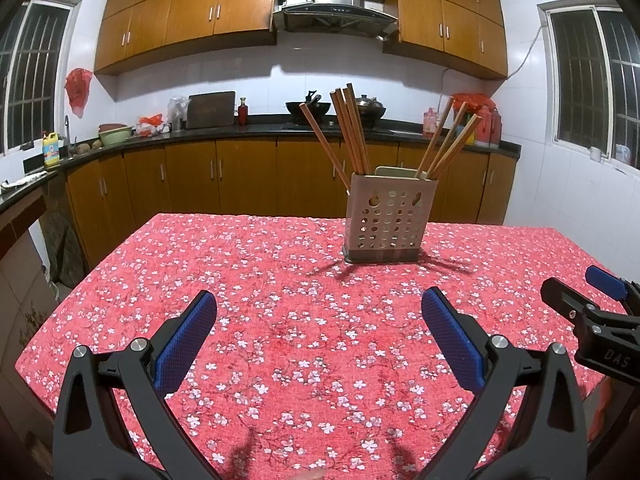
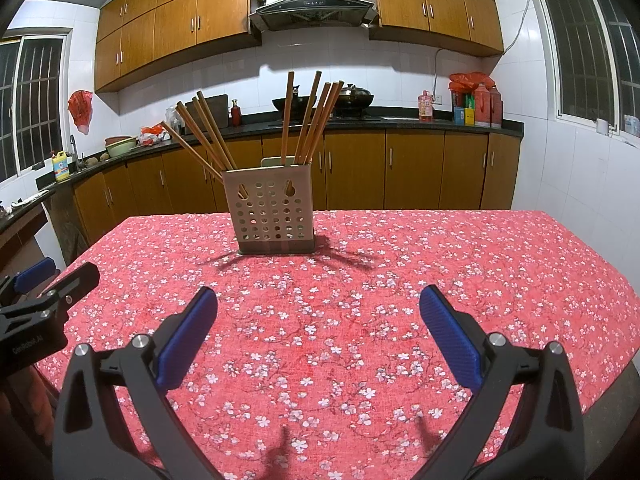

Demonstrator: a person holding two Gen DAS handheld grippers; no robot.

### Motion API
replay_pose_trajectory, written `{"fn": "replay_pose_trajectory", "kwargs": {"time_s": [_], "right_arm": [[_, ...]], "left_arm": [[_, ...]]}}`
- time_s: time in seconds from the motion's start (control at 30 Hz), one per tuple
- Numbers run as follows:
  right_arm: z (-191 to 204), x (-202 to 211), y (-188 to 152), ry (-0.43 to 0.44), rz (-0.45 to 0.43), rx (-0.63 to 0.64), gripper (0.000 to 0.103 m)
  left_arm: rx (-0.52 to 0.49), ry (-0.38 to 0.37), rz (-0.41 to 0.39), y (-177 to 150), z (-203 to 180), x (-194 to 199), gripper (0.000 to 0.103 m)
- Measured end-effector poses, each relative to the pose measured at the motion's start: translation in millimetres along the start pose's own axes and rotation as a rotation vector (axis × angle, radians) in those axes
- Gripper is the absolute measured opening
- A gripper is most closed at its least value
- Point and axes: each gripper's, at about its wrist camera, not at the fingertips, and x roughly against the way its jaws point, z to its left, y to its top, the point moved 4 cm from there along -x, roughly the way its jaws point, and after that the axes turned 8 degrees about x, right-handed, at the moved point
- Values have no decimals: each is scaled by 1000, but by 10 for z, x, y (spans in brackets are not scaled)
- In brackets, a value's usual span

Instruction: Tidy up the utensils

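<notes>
A beige perforated utensil holder (image 1: 387, 216) (image 2: 273, 213) stands upright on the red floral tablecloth (image 1: 280, 300) (image 2: 440, 264), toward the far side. Several brown wooden chopsticks (image 1: 351, 130) (image 2: 308, 120) stand in it, leaning in two bunches, left and right. My left gripper (image 1: 319, 307) is open and empty, hovering above the cloth near the front, well short of the holder. My right gripper (image 2: 319, 303) is also open and empty above the cloth. Each gripper shows at the edge of the other's view: the right gripper (image 1: 592, 300) and the left gripper (image 2: 56, 276).
The table's left edge (image 1: 80, 288) and right edge (image 2: 600, 264) drop off to the floor. Behind the table runs a kitchen counter (image 1: 240, 128) with brown cabinets, a wok (image 2: 296, 103), bottles and bowls. A chair back (image 1: 394, 171) shows just behind the holder.
</notes>
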Motion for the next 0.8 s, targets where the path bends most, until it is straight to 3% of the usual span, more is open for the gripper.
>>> {"fn": "replay_pose_trajectory", "kwargs": {"time_s": [0.8], "right_arm": [[25,-3,-21,4,4,-3,99]], "left_arm": [[-2,-1,-3,7,3,5,101]]}}
